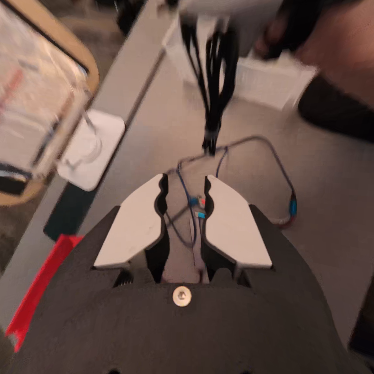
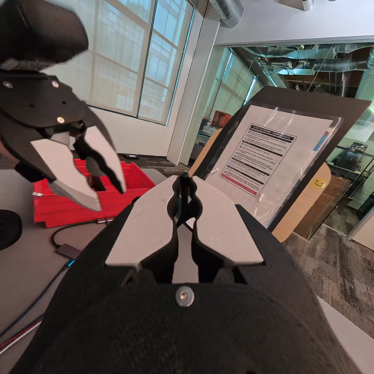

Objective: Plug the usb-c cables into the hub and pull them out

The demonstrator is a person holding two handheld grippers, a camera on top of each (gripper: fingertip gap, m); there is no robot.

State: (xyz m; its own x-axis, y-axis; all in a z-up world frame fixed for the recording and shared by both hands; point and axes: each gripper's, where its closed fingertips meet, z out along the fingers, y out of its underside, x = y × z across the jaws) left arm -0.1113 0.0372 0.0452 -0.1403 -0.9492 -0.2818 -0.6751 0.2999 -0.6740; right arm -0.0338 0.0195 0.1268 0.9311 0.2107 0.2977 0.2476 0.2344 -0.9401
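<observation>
In the right wrist view my right gripper [image 2: 184, 180] is shut on a black cable [image 2: 184, 194] and held up above the table. In the left wrist view this shows as a bundle of black cable [image 1: 214, 97] hanging over the table. A small grey hub [image 2: 67, 251] lies on the table with a blue usb-c plug [image 2: 70, 263] beside it. My left gripper [image 1: 186, 180] is open and empty, low over blue cables and blue plugs [image 1: 193, 201]. It also shows in the right wrist view [image 2: 110, 199]. The left wrist view is blurred.
A red bin [image 2: 60, 212] stands behind the hub. A black-framed stand with a laminated sheet [image 2: 263, 157] is at the table's far right. A red-and-white braided cable [image 2: 18, 338] lies near the front. White boxes [image 1: 273, 85] stand behind the hanging cable.
</observation>
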